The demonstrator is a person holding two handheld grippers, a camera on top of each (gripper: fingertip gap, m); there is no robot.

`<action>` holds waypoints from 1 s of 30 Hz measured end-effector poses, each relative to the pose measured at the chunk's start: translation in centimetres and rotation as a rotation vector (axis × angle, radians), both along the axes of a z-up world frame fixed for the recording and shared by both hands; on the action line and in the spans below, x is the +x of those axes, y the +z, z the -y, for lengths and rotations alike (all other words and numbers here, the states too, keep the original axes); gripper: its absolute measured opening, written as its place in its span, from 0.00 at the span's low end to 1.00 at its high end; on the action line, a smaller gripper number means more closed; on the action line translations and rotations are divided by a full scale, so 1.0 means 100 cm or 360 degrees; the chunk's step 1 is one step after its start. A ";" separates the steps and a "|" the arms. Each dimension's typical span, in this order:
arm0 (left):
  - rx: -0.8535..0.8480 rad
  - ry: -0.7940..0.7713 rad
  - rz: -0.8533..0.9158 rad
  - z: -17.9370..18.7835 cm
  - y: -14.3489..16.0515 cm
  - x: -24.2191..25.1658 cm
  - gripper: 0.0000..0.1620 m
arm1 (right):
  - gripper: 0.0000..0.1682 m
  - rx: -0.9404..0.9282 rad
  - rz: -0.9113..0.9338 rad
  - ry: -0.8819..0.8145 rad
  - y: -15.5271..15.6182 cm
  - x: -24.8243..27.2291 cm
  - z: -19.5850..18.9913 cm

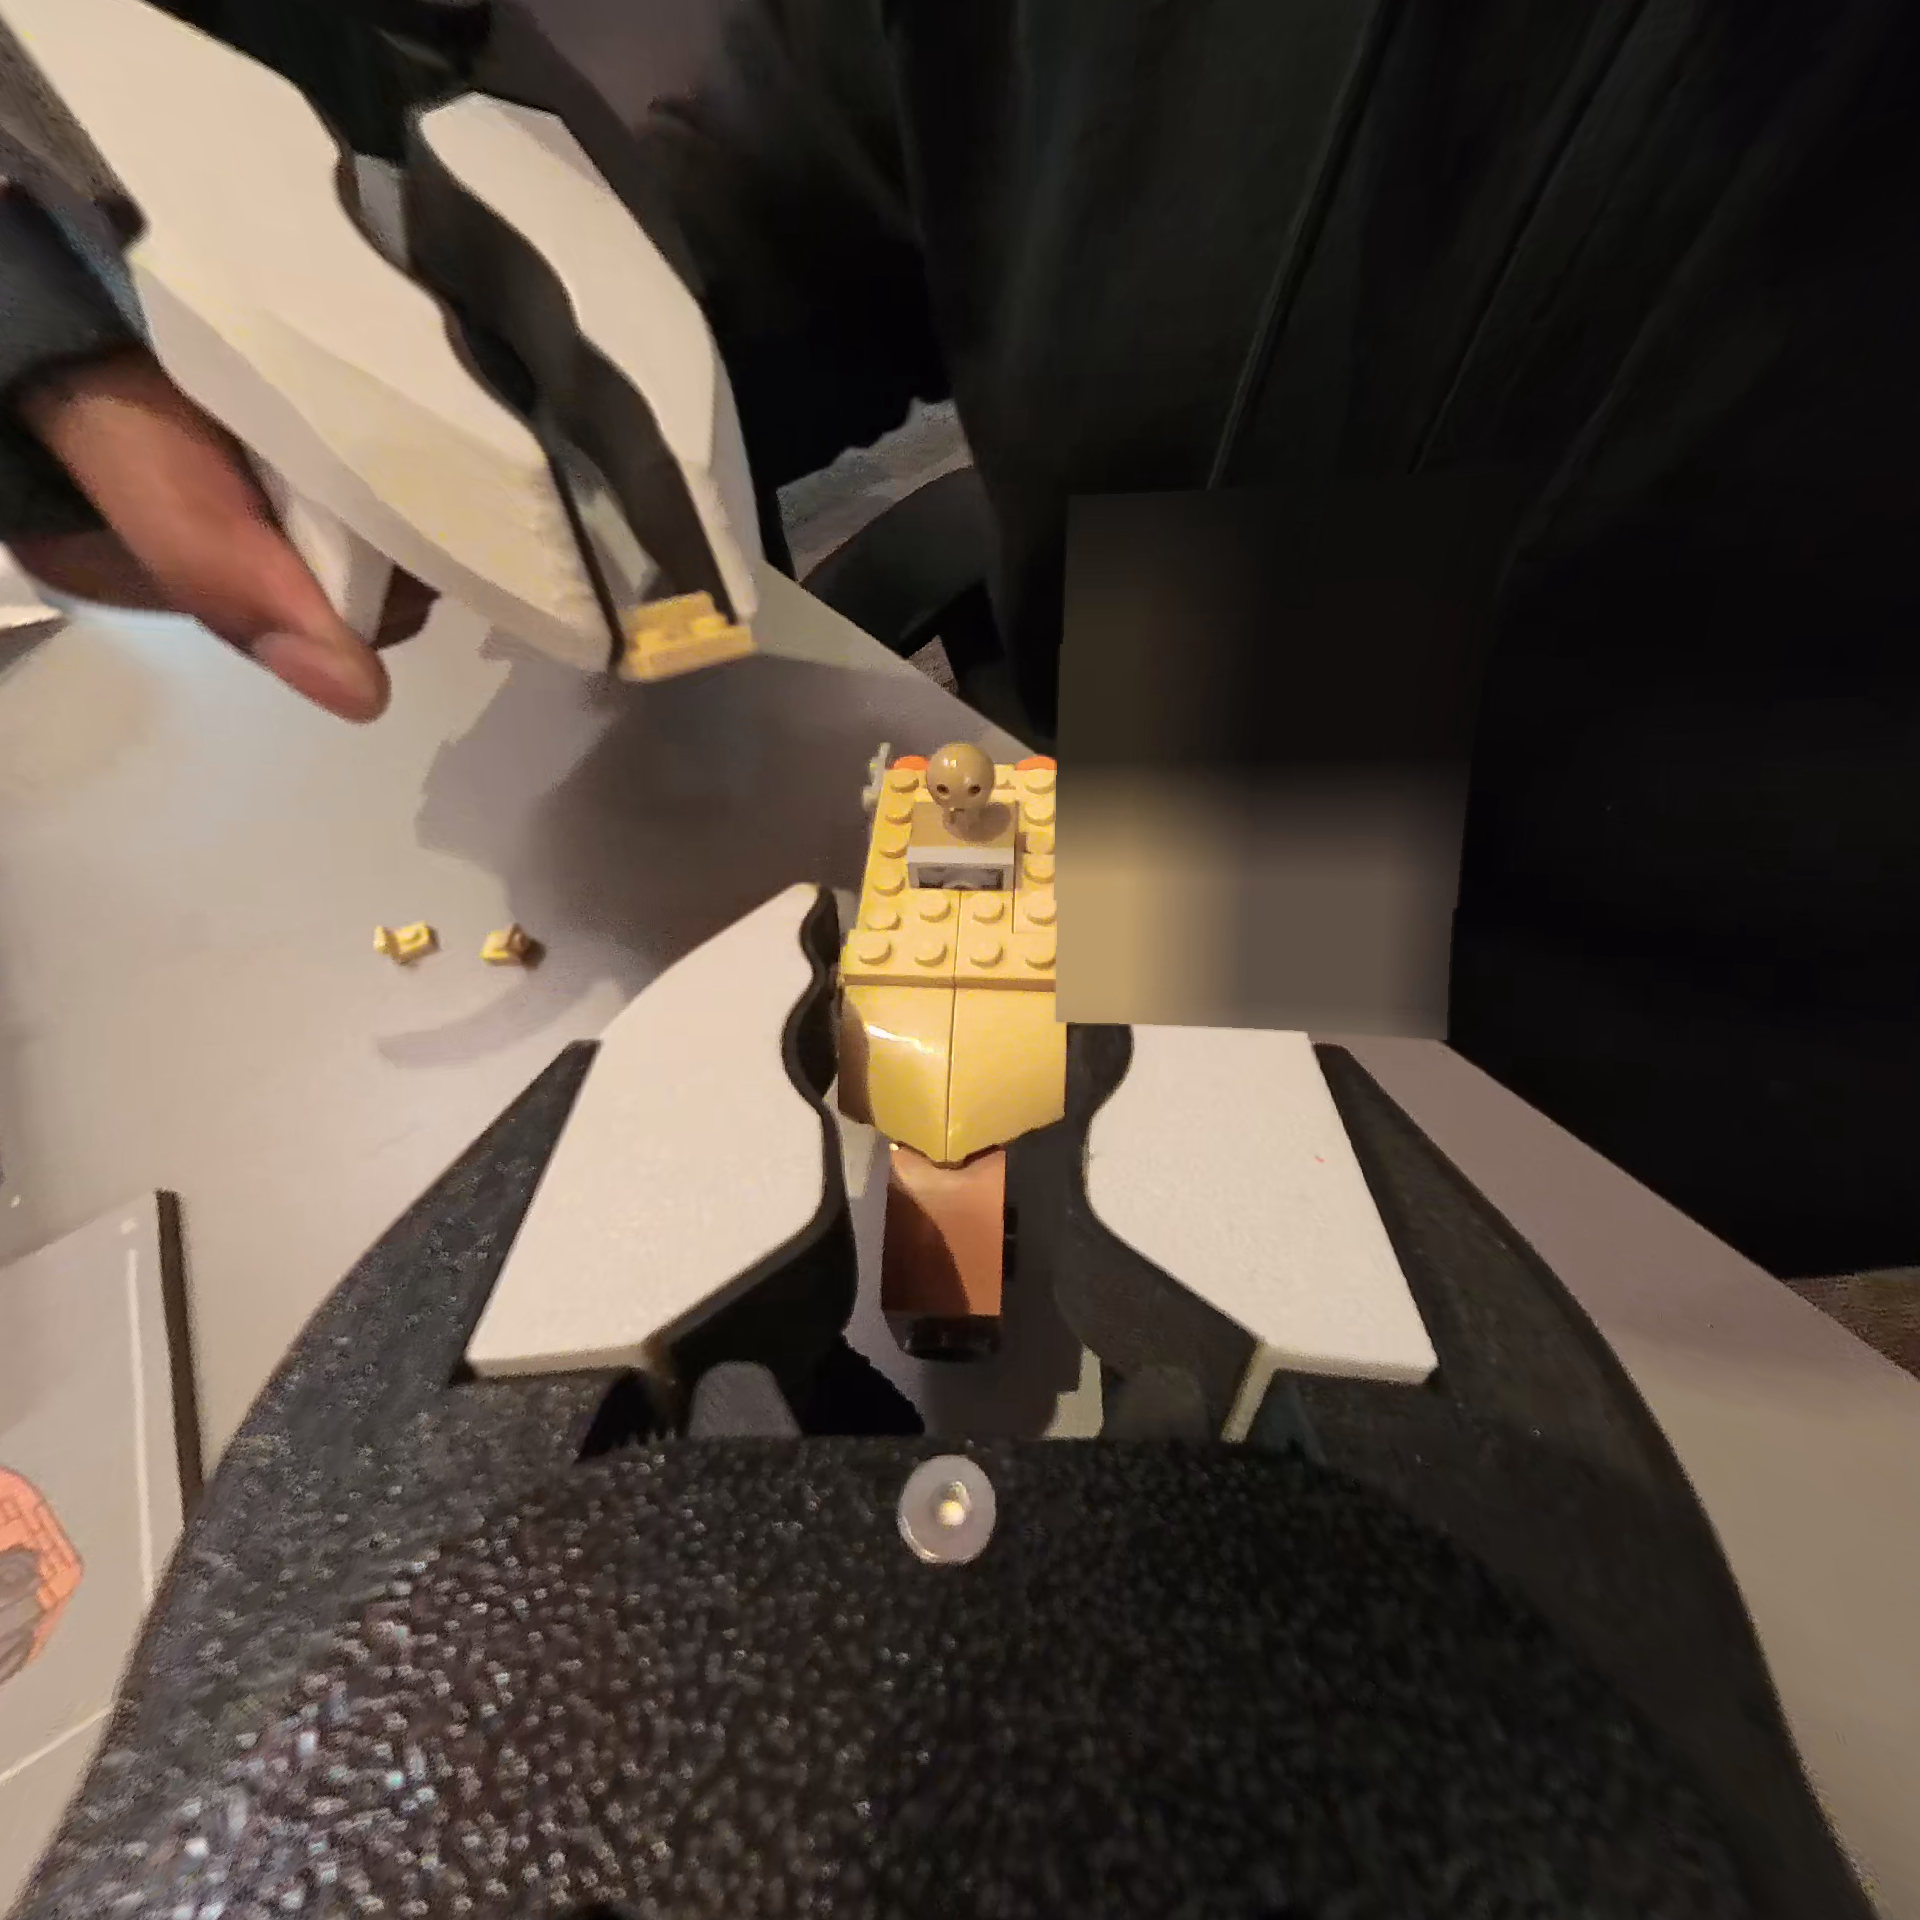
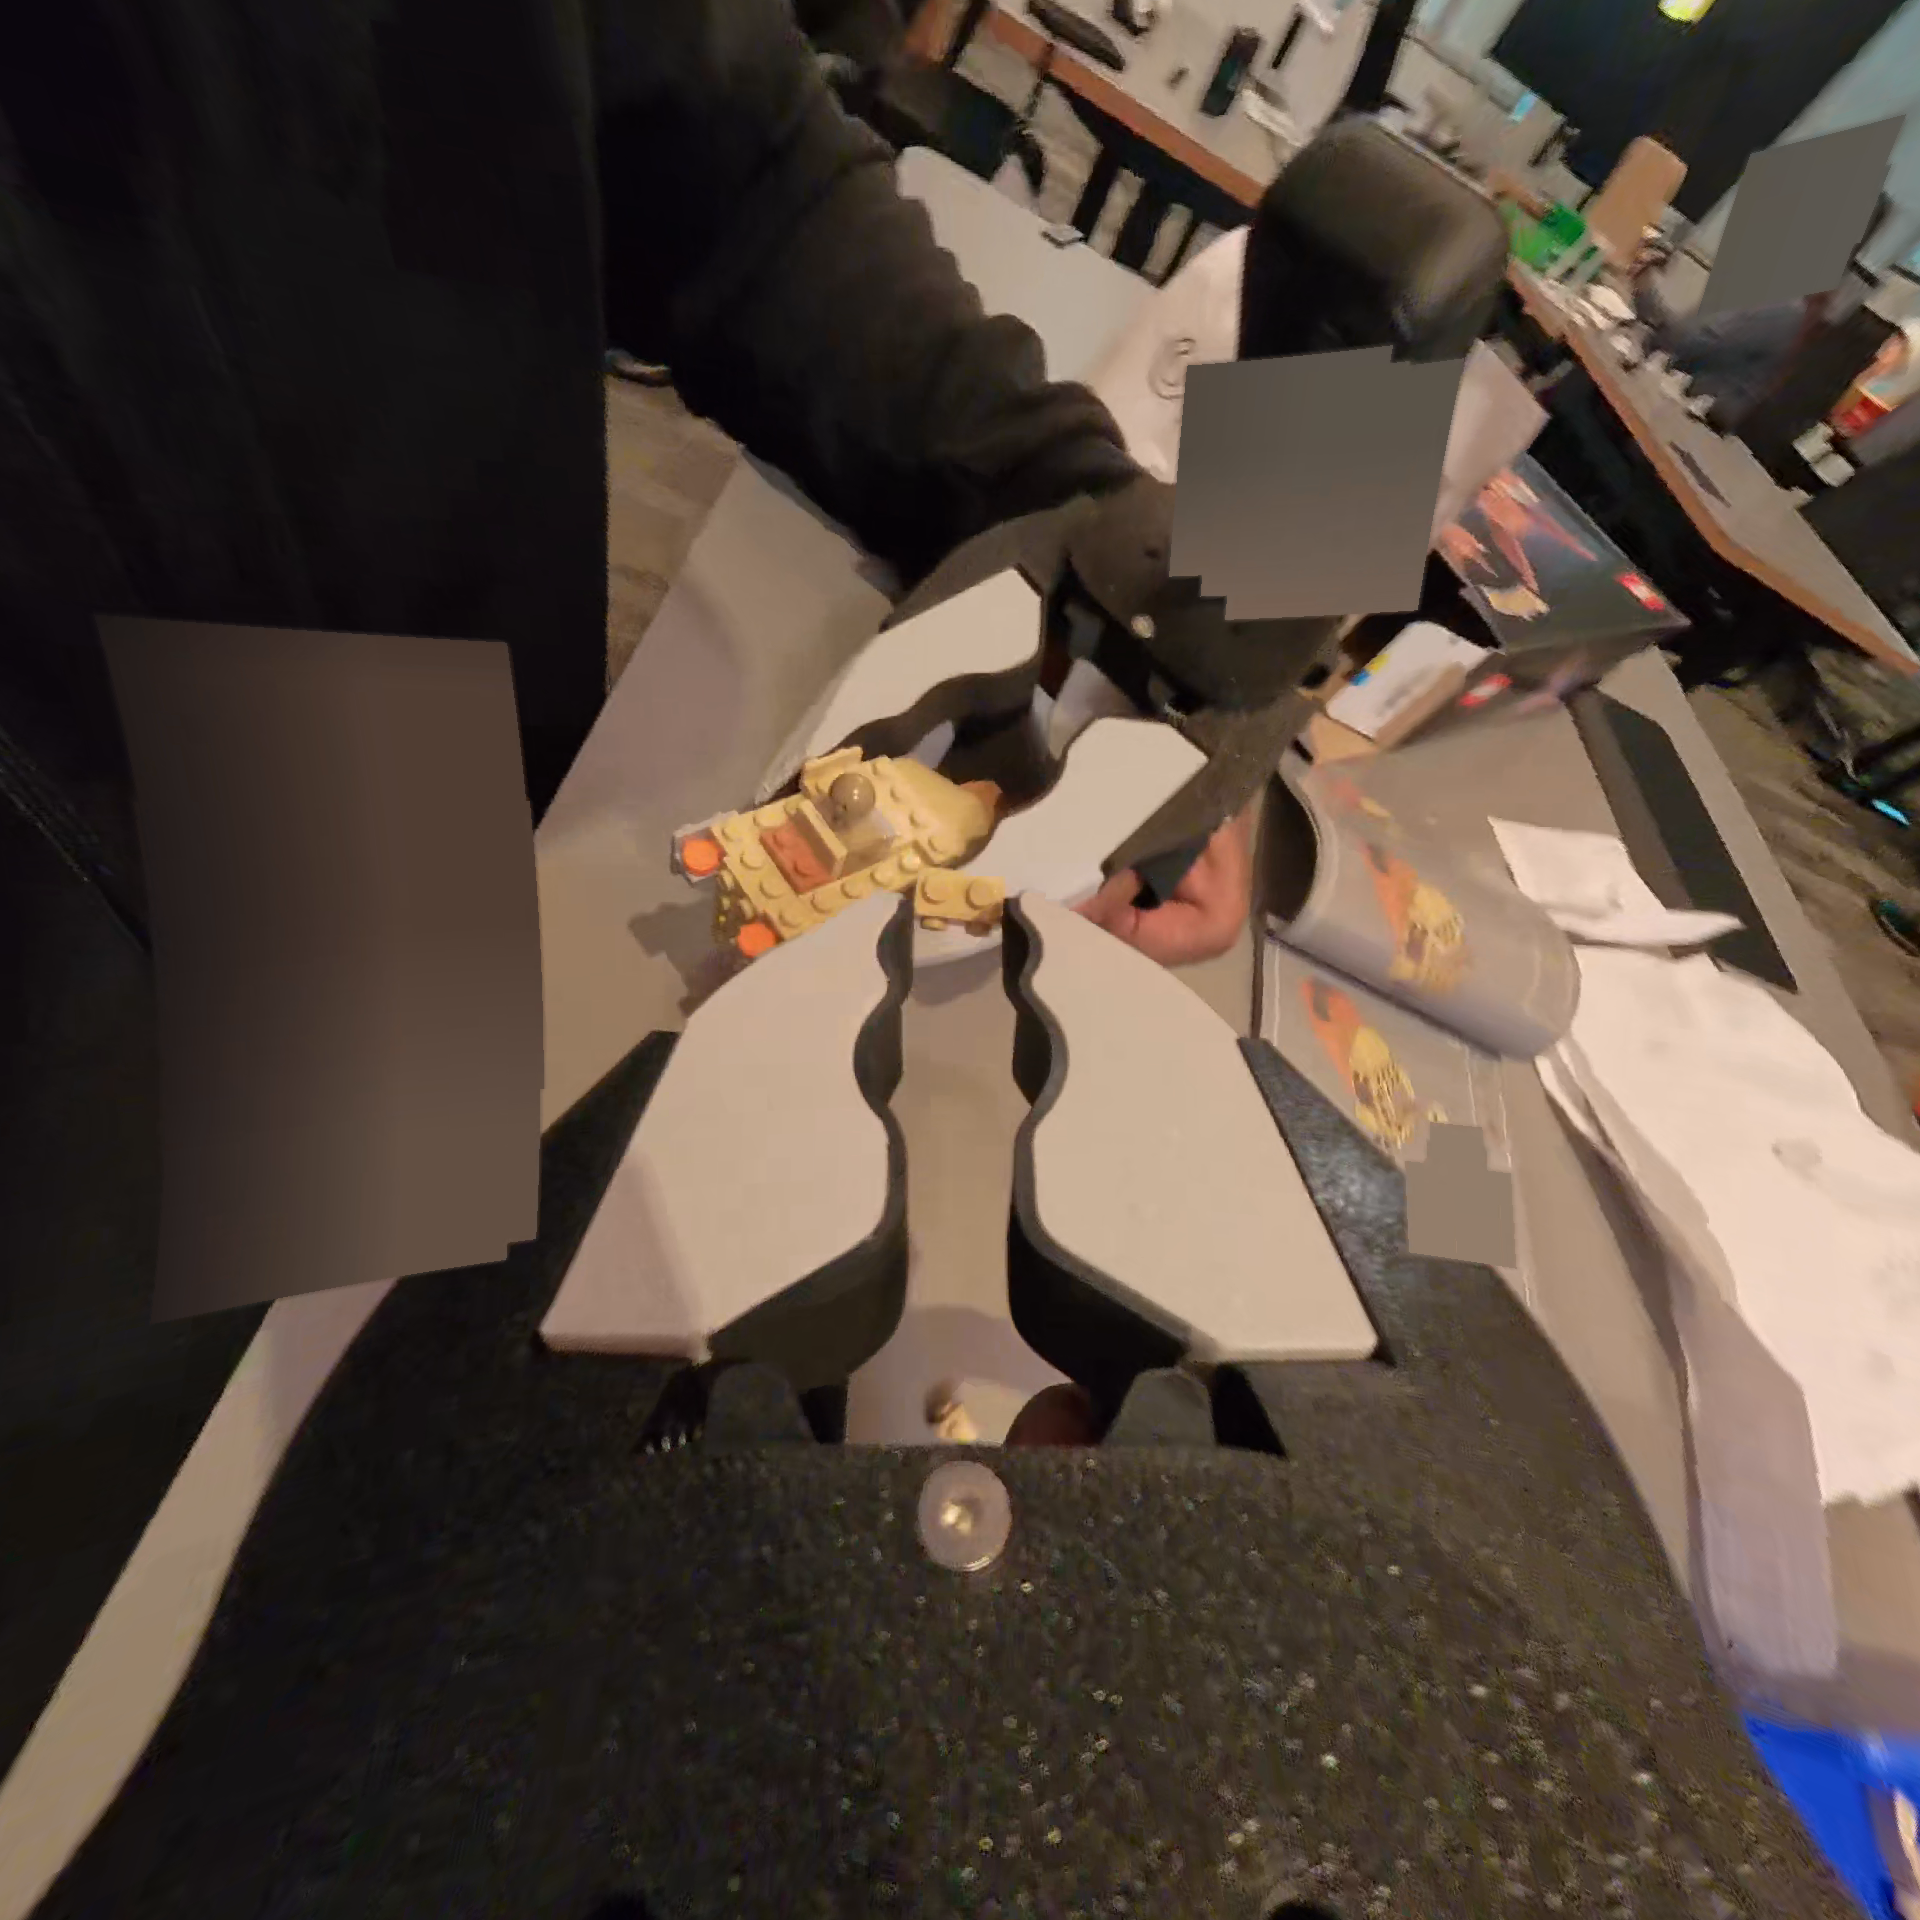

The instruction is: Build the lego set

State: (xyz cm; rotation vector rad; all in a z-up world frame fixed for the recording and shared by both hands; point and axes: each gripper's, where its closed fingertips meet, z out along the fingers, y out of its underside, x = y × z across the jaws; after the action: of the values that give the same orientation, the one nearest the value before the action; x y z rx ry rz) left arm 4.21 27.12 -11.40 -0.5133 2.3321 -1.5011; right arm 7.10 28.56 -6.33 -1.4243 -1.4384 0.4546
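My left gripper (image 1: 951,1049) fingers clamp the tan model (image 1: 951,935); right gripper (image 1: 681,639) fingers pinch a small tan plate (image 1: 686,634) above the desk (image 1: 260,883).

Grey tabletop (image 1: 260,831), matte. Two small tan loose pieces (image 1: 457,943) lying close together on it. Open instruction booklet (image 2: 1423,935), white crumpled paper (image 2: 1714,1122) and dark set box (image 2: 1558,592) resting farther along.

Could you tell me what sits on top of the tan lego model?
On the tan lego model stands a small round-headed figure on a grey block, with orange studs at one end. A blur patch covers its right side.
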 end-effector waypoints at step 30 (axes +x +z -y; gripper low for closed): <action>0.0035 -0.0153 0.0102 0.010 0.002 -0.013 0.27 | 0.09 0.0037 0.0748 0.0355 -0.027 -0.038 0.005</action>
State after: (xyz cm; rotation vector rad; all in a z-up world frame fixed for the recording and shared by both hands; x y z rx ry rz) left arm 2.93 26.08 -11.22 -0.3467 2.3510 -1.5089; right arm 3.33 28.10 -9.04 -1.4153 -1.9853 0.2454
